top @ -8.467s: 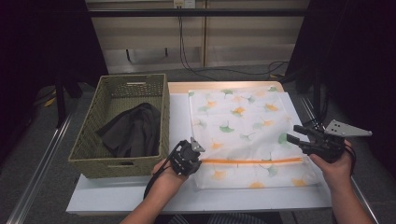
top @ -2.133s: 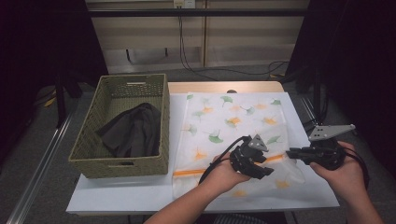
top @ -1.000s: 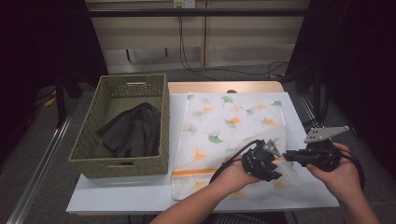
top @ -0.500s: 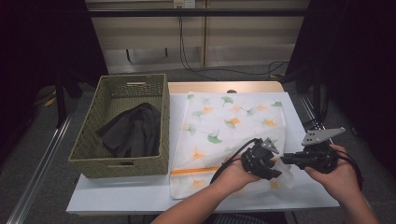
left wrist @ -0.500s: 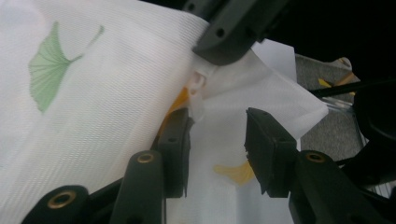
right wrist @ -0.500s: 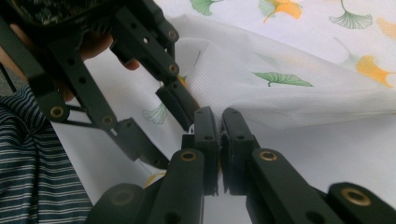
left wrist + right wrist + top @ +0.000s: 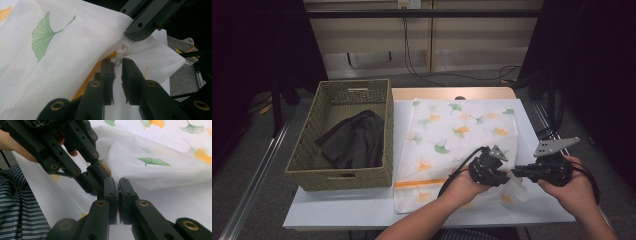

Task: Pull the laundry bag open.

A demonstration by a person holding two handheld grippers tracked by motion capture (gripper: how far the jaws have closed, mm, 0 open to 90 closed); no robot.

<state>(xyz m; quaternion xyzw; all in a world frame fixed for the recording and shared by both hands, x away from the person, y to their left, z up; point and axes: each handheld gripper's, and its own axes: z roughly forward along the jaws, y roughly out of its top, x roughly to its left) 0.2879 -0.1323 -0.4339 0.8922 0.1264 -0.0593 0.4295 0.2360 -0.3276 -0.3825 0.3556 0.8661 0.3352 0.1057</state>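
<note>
So this looks like the unzipping step on a white mesh laundry bag (image 7: pixel 457 135) with green and orange ginkgo leaves printed on it, lying flat on the white table (image 7: pixel 312 215), to the right of a woven basket (image 7: pixel 344 137). Both grippers meet at the bag's near right corner, by the end of the orange zipper (image 7: pixel 419 182). The left gripper (image 7: pixel 501 172) has its jaws nearly together around the little white zipper pull (image 7: pixel 121 51), though I can't tell if they're actually biting it yet. The right gripper (image 7: pixel 518 171) is pressed together on the mesh corner right next to it, pinning the fabric. My guess for the next move: get a firm grip on the pull and drag it along the zipper while the other side keeps the corner taut, otherwise that floppy mesh will just bunch up. There's a dark, soft, crumpled garment (image 7: pixel 354 140) sitting in the basket.
</note>
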